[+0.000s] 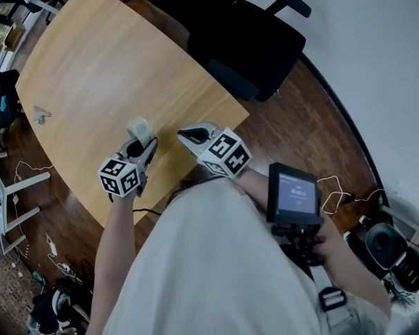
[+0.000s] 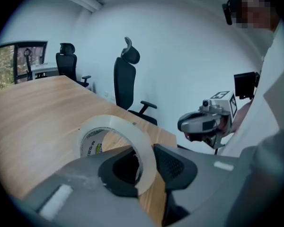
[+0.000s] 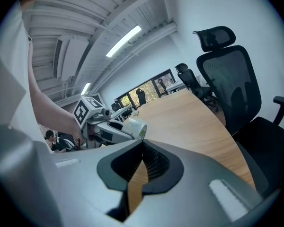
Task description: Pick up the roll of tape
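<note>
Above the near edge of the bench (image 1: pixel 105 68), the roll of tape (image 2: pixel 132 135) is held by the left gripper (image 2: pixel 147 168), whose jaws clamp its wall, one inside the ring. Just beside it, the right gripper (image 3: pixel 143 148) has its jaws together, empty.

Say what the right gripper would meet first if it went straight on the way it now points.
Most likely the wooden table top, just past the shut jaws of the right gripper. The roll of tape in the left gripper sits slightly left of that line. Depth is unclear, so it might brush that first.
</note>
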Available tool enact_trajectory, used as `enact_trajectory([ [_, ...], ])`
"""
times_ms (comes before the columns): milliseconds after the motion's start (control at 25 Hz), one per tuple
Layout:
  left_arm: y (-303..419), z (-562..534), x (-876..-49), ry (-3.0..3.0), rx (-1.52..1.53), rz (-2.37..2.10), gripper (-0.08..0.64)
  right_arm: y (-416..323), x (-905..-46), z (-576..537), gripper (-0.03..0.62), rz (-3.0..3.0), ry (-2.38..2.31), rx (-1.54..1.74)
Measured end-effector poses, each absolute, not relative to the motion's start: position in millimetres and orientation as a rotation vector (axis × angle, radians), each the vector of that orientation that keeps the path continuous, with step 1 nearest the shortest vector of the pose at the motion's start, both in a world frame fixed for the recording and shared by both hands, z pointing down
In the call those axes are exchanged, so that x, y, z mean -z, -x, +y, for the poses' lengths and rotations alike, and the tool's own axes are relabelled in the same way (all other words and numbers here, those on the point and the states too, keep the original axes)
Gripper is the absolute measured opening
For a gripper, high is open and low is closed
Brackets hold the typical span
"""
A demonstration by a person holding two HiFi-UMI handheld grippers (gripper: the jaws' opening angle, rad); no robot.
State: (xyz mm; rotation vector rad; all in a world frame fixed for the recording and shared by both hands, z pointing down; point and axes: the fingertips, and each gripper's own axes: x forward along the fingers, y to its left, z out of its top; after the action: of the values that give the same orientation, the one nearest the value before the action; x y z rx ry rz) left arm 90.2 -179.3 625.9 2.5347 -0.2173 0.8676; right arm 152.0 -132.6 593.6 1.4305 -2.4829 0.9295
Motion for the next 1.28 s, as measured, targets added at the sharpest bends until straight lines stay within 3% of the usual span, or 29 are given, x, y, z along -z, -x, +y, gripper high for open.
enact_trajectory([
  [520, -26.5, -163.4, -556.2, -2.631, -0.422, -0.501, 0.101, -102.2, -549.2, -143.3, 0.006, -2.603, -1.230, -0.688],
  [1280, 131.0, -121.7, -527.7, -2.579, -0.191, -0.805, 0.101, 32.2, -511.7, -133.0, 0.006, -2.758, -0.983, -0.648],
])
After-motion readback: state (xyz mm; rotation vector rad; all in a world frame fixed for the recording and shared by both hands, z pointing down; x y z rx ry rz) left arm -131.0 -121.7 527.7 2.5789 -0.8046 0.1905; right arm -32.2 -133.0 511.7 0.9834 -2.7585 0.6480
